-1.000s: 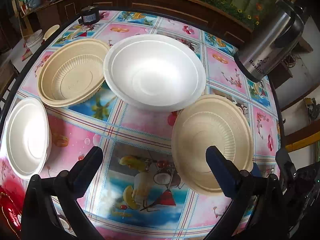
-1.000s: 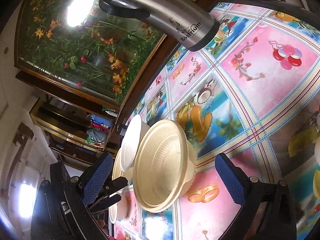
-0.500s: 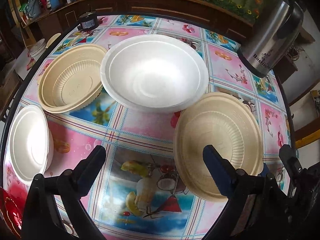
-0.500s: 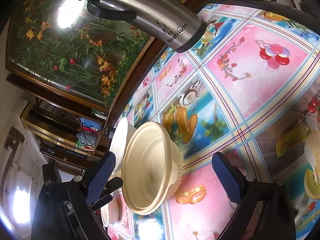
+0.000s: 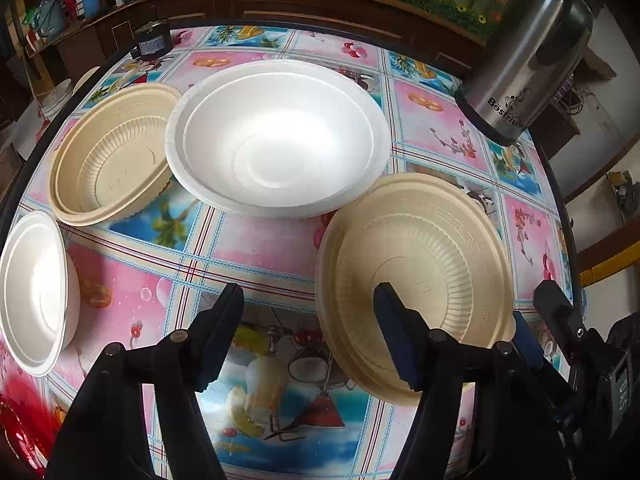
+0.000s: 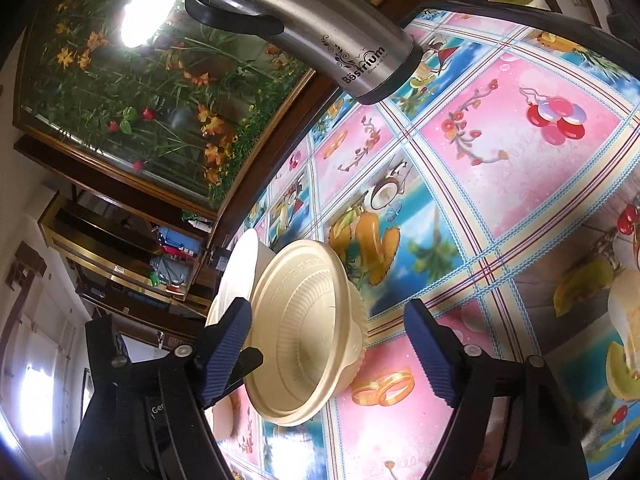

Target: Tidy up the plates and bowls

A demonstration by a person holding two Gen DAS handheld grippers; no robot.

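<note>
Barely started, everything's spread out and nothing is stacked.

On the surface [image 5: 256,248] I count four pieces, each on its own: a big white bowl [image 5: 276,136] in the middle, a tan bowl [image 5: 112,156] touching its left rim, a small white bowl [image 5: 36,292] at the left edge, and a tan plate [image 5: 416,272] front right. Left tool [image 5: 308,320] is wide open with one finger hovering over the tan plate's near rim, gripping nothing. Right tool [image 6: 328,344] is open too, lined up around the same plate. My guess: that plate goes first, and all the stacking's left.
</note>
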